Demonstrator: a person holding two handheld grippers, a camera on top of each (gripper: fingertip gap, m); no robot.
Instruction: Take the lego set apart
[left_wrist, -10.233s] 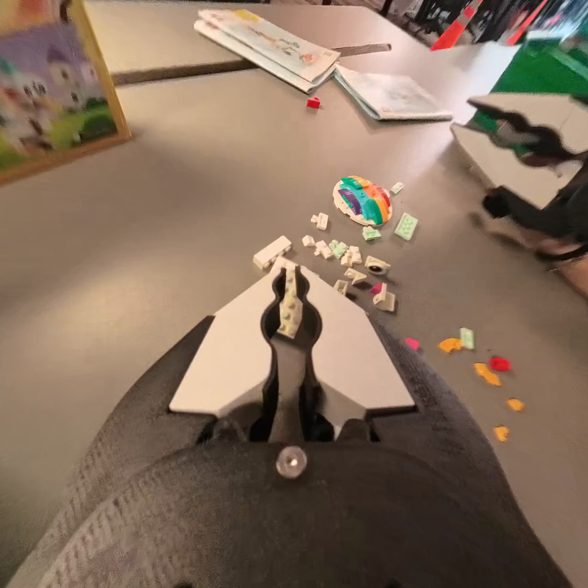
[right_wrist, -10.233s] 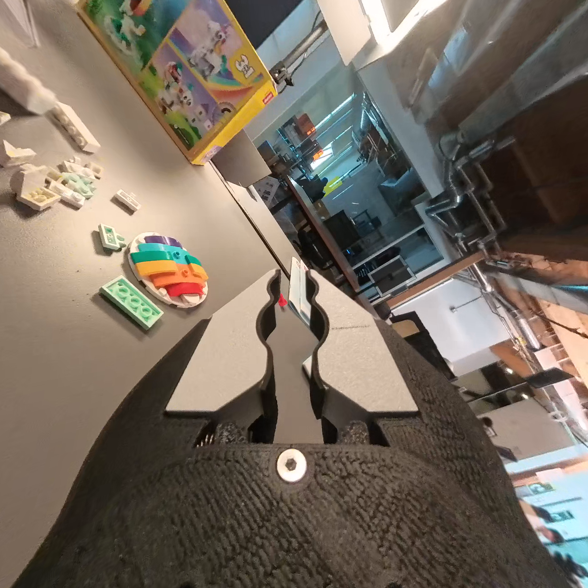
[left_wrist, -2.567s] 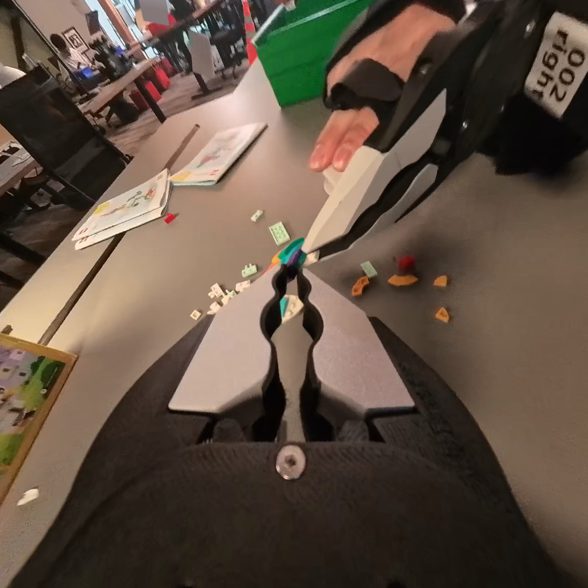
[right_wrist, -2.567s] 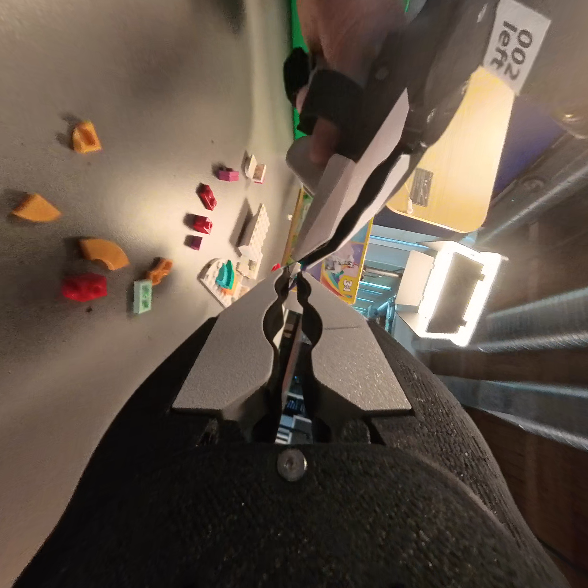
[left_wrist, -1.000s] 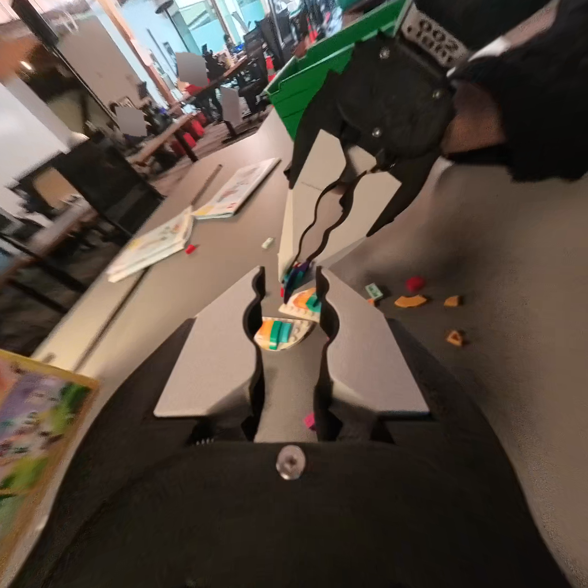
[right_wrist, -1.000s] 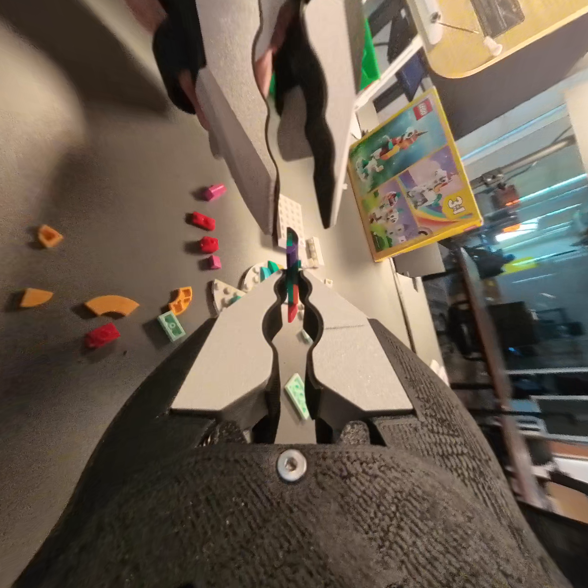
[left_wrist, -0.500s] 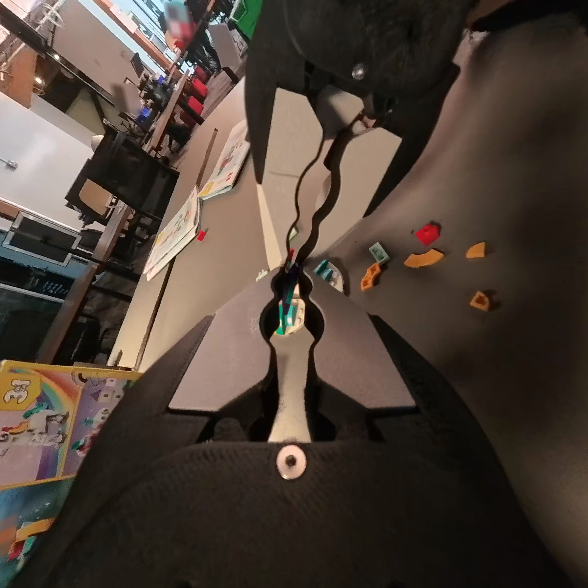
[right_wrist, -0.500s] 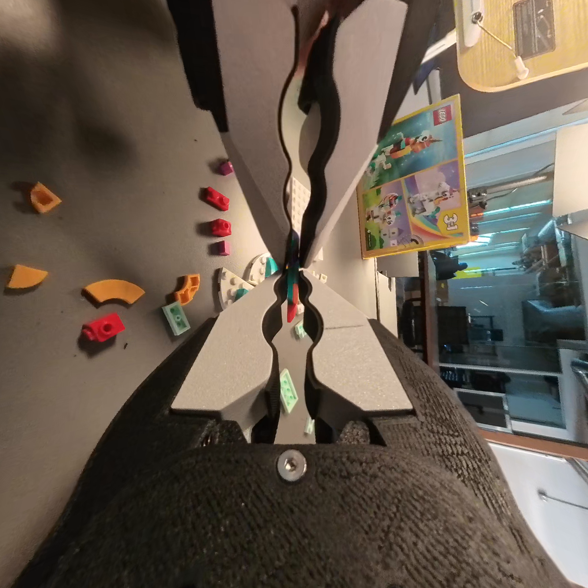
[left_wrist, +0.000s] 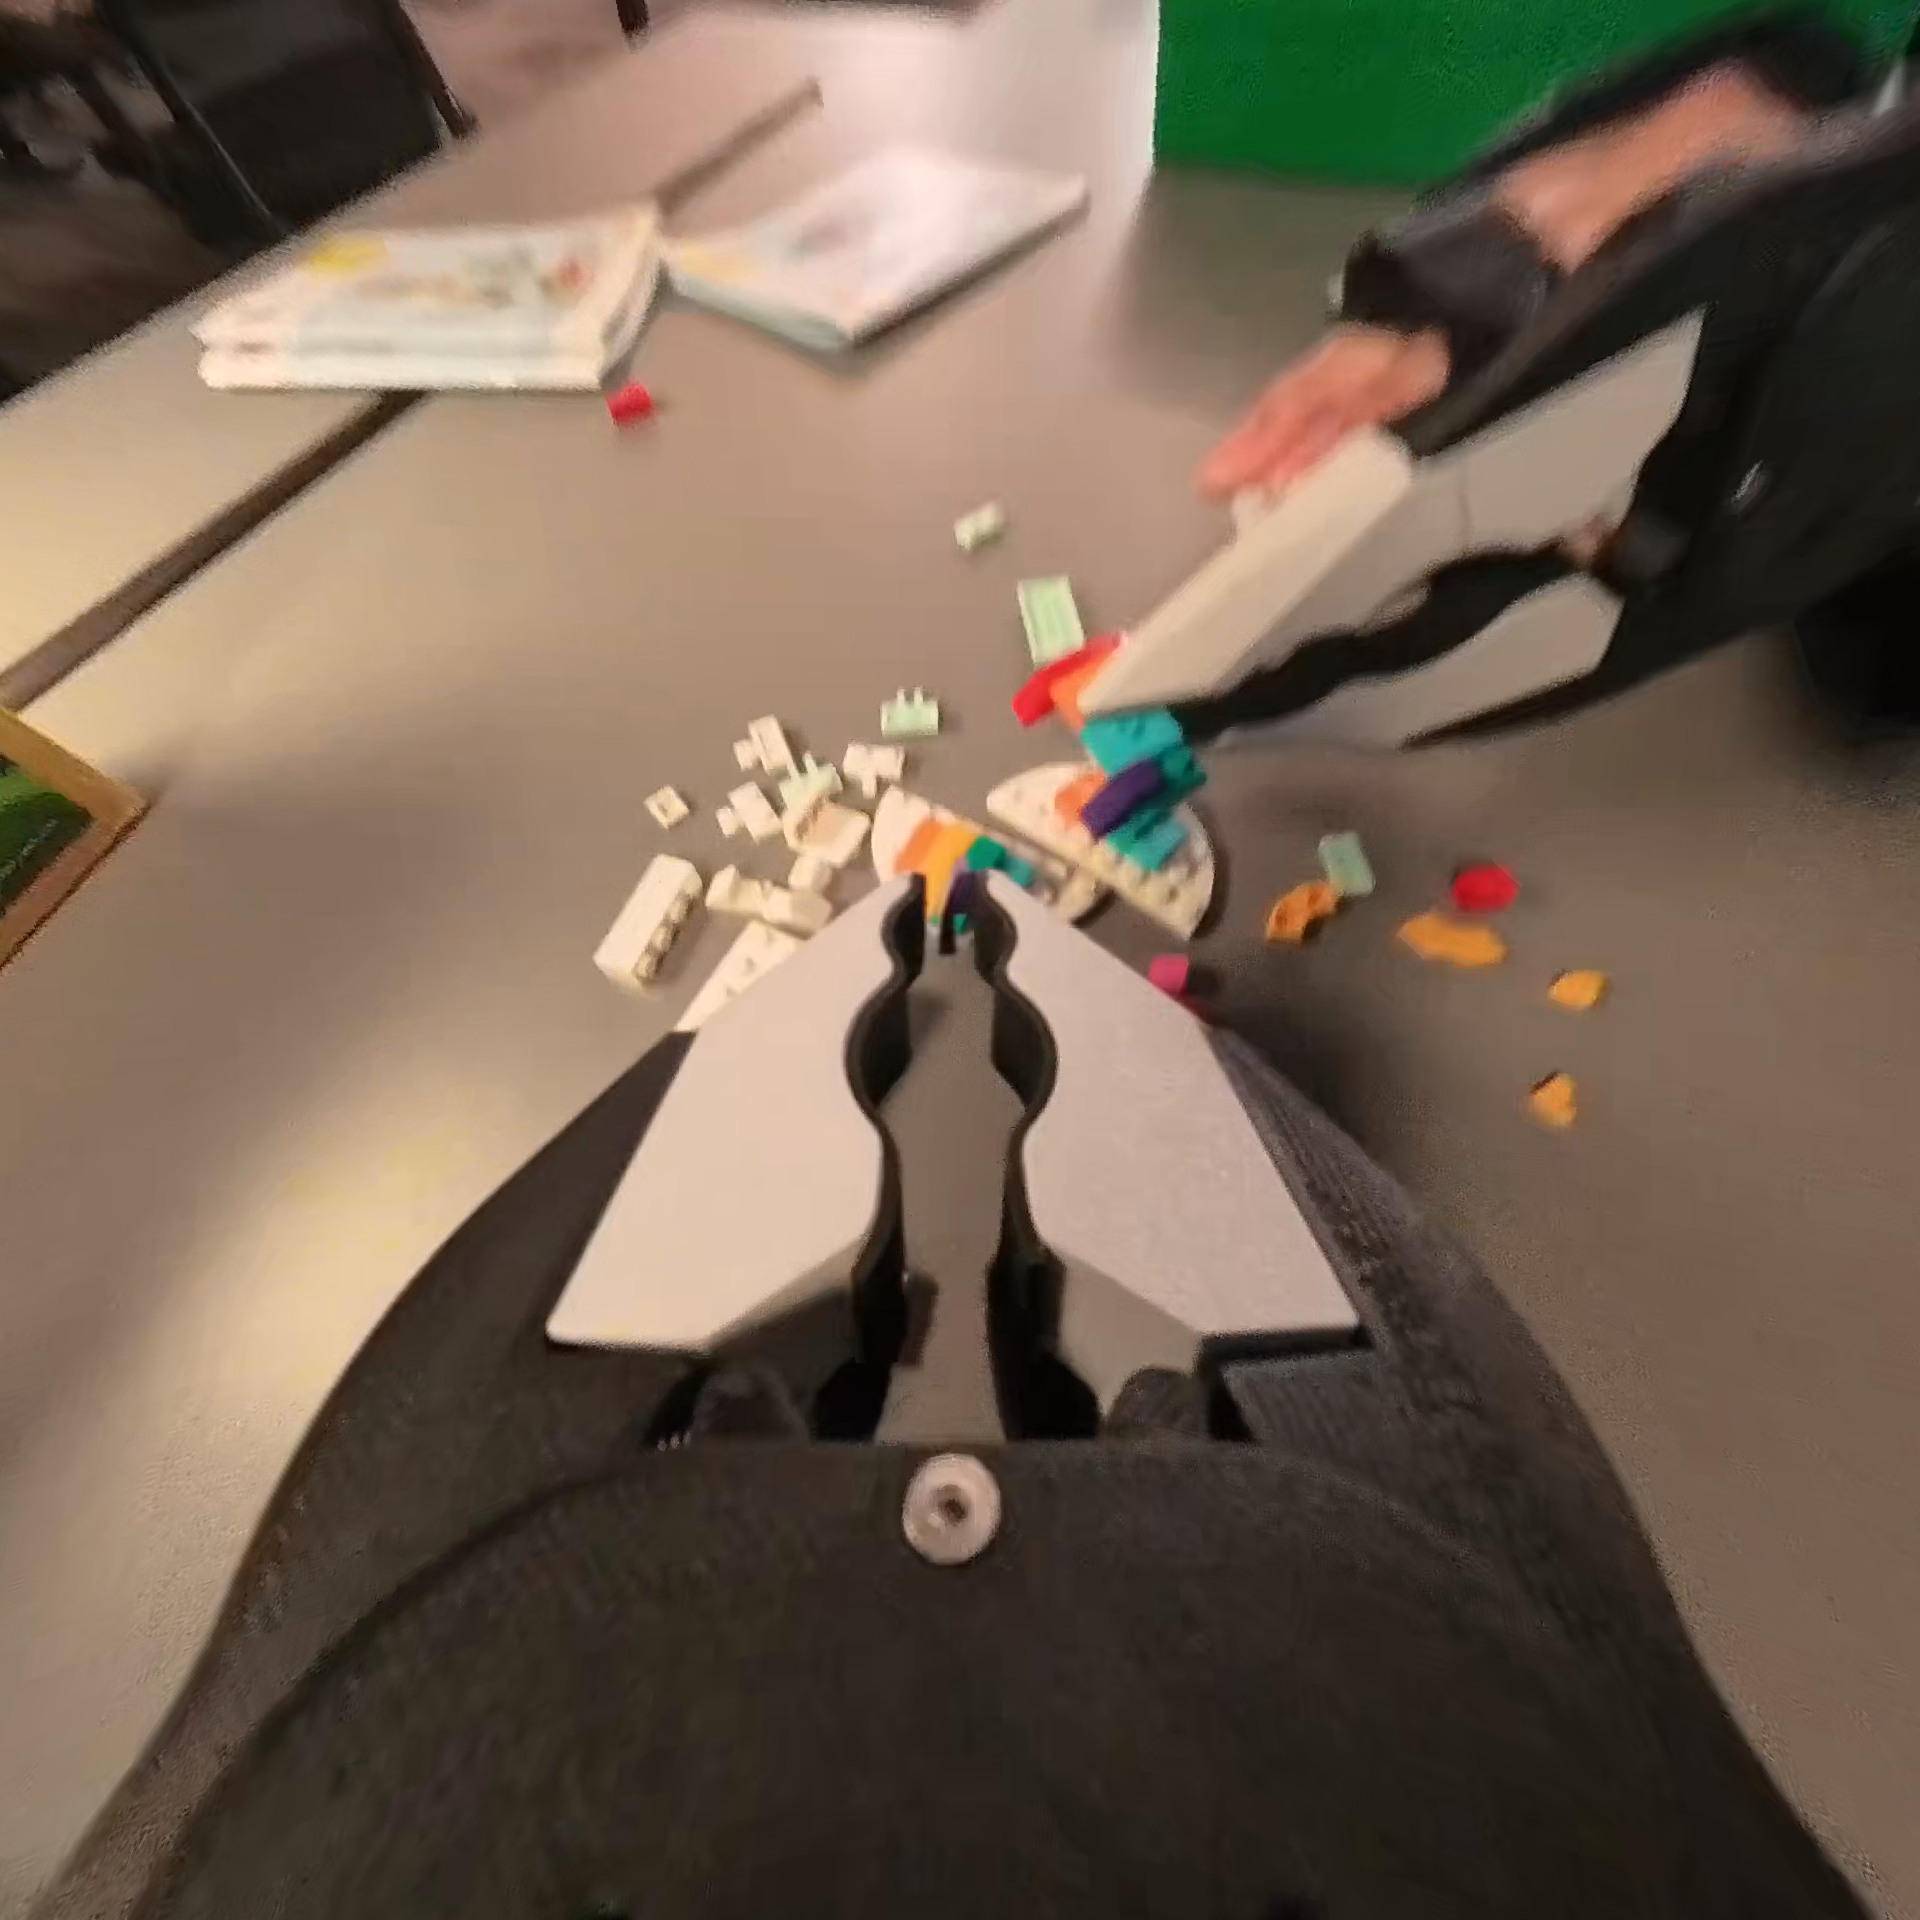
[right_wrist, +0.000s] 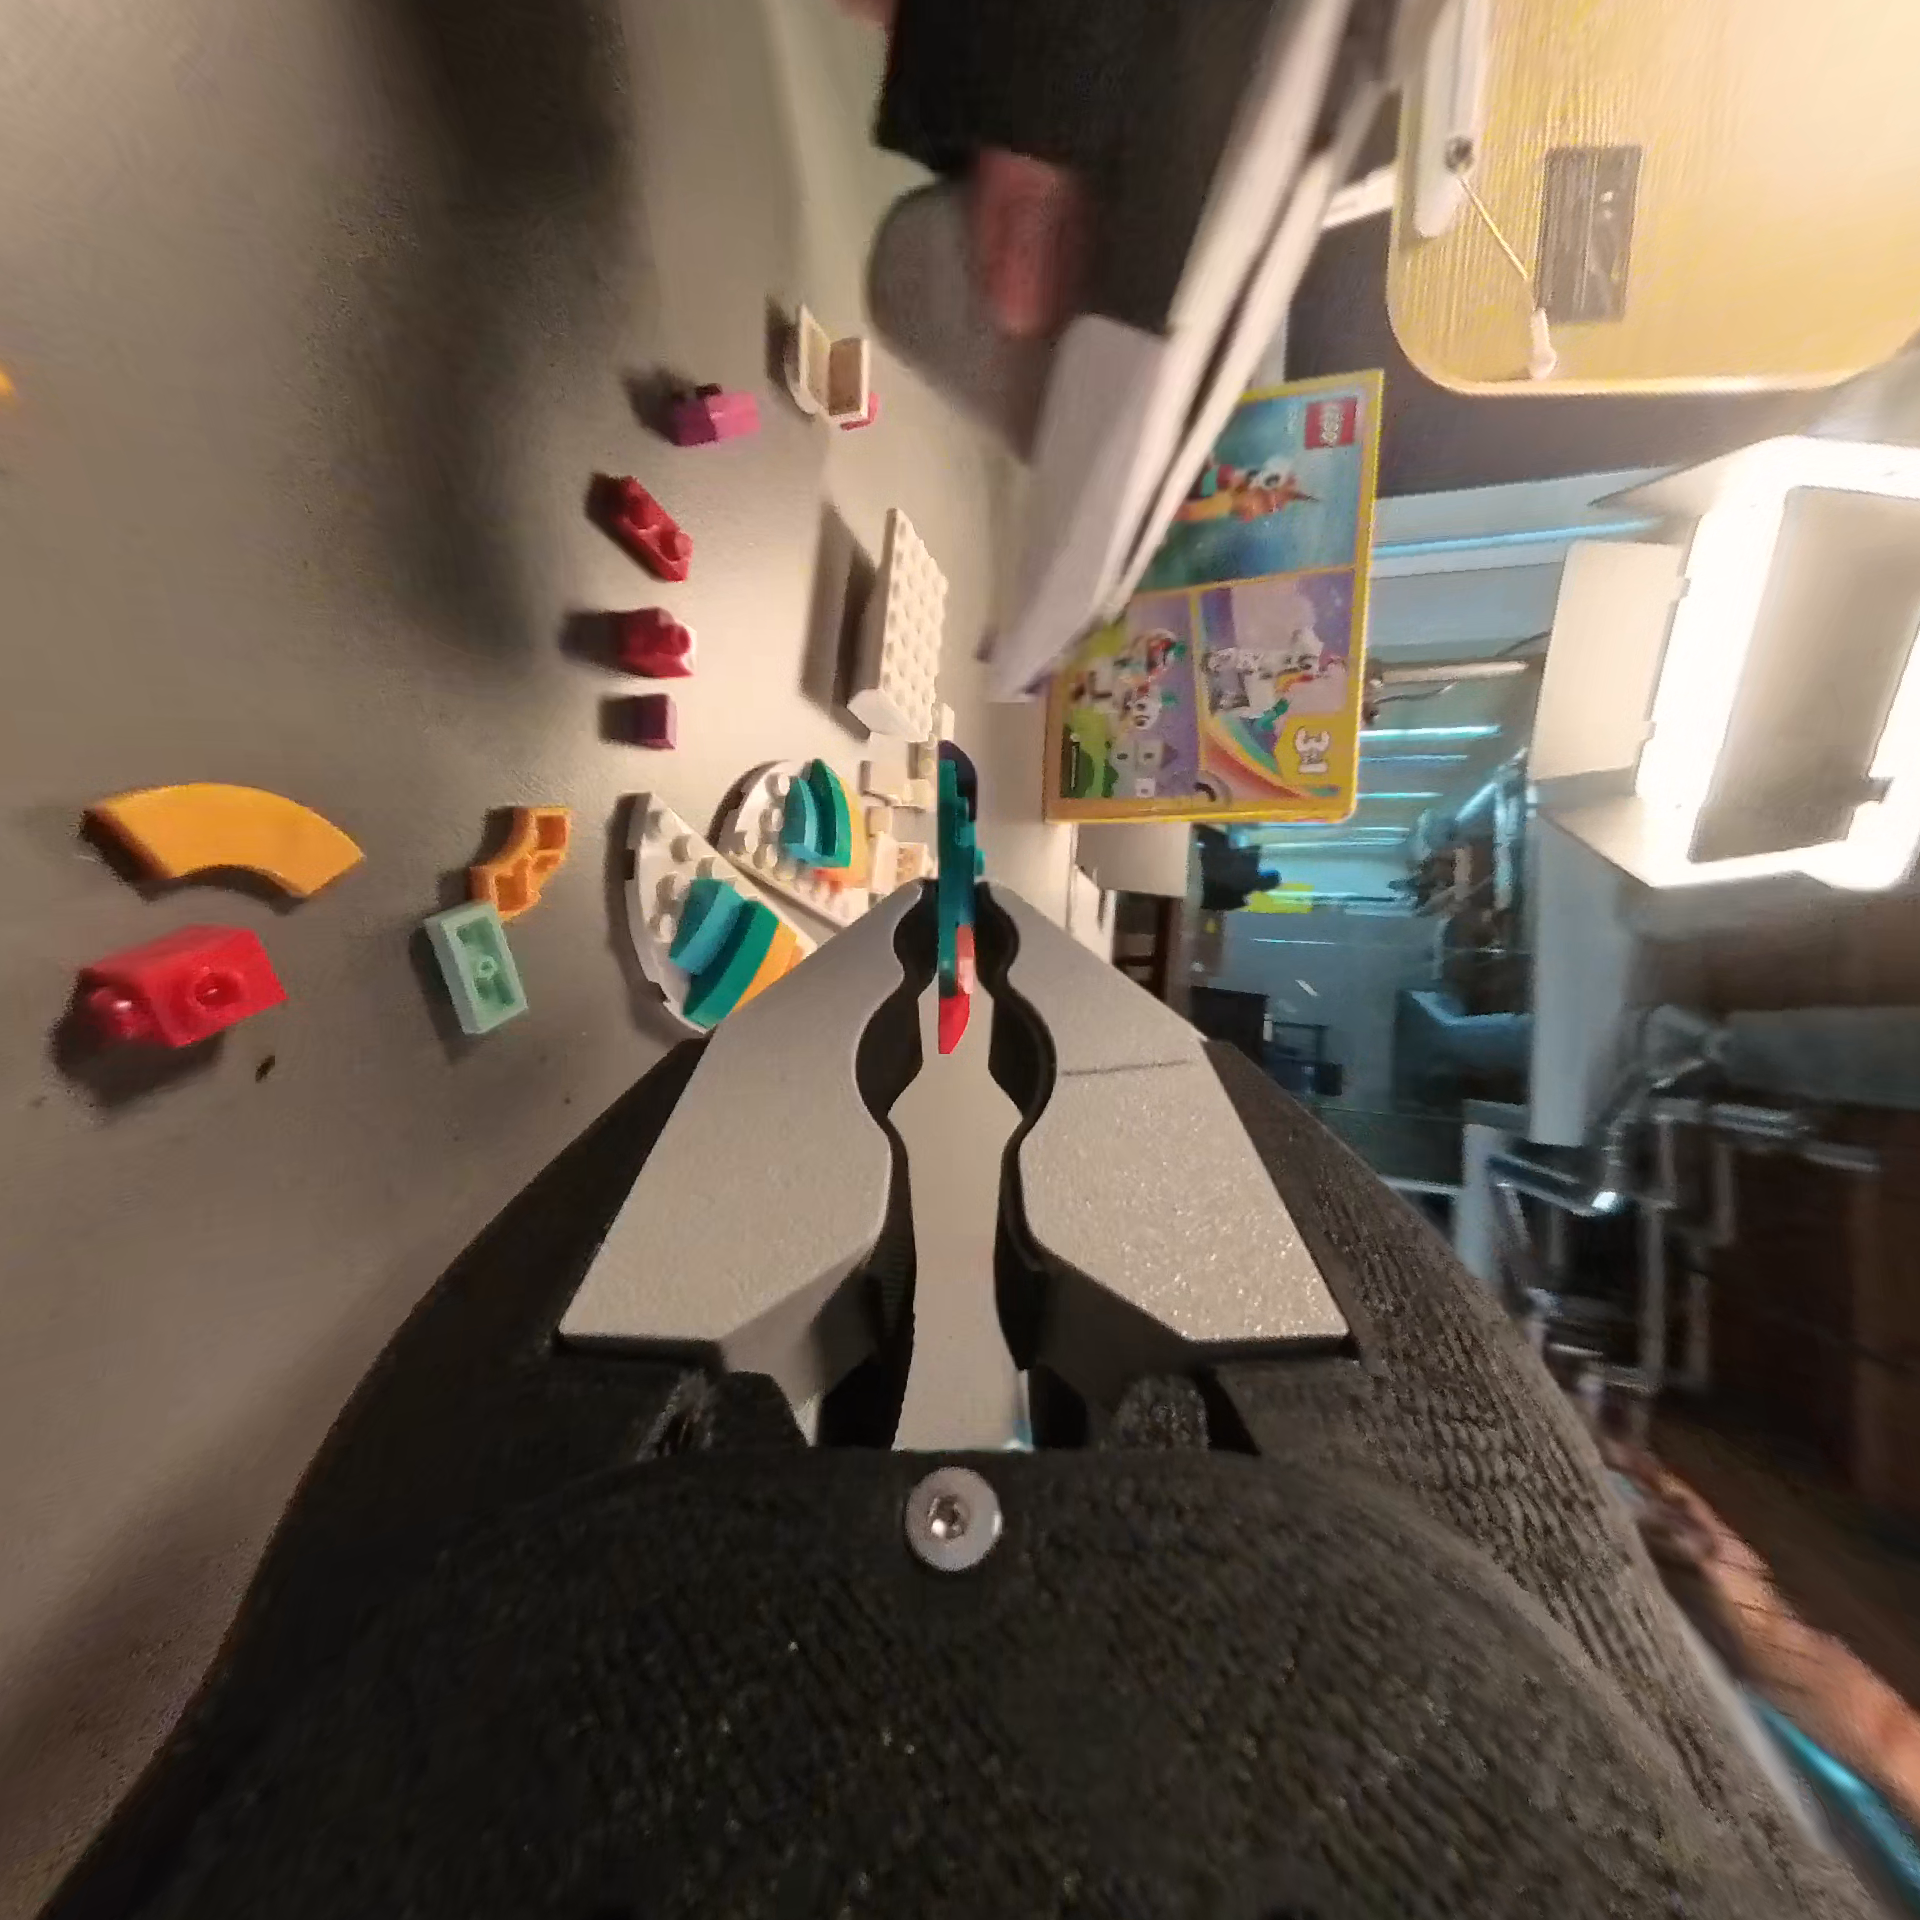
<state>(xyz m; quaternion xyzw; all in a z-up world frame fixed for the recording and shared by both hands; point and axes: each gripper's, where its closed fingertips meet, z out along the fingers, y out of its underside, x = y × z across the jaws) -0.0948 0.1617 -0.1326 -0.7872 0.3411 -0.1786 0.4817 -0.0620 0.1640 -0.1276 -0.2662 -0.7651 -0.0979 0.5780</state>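
My right gripper (right_wrist: 956, 894) is shut on a thin stack of rainbow arc bricks (right_wrist: 954, 831), held edge-on above the grey table. In the left wrist view it (left_wrist: 1101, 717) reaches in from the right, and the red, orange, teal and purple stack (left_wrist: 1132, 758) hangs from its tips. My left gripper (left_wrist: 951, 904) is shut on a small orange, purple and teal piece (left_wrist: 958, 902). It shows blurred at the top of the right wrist view (right_wrist: 1013, 665). Two white half-round plates (left_wrist: 1164, 883) (right_wrist: 655, 873) with a few arcs lie on the table below.
Small white bricks (left_wrist: 769, 821) lie left of the plates, with orange and red pieces (left_wrist: 1444, 935) to the right. Booklets (left_wrist: 436, 312) and a green bin (left_wrist: 1351, 73) are at the back. The set's box (right_wrist: 1216, 623) stands nearby. A white plate (right_wrist: 909, 623) and red bricks (right_wrist: 177, 982) lie loose. Left tips to right tips: about 4 centimeters.
Half a second ago both grippers gripped the same rainbow stack tip to tip. They have now pulled apart, and each holds a part of it. The left view has swung down toward the table.
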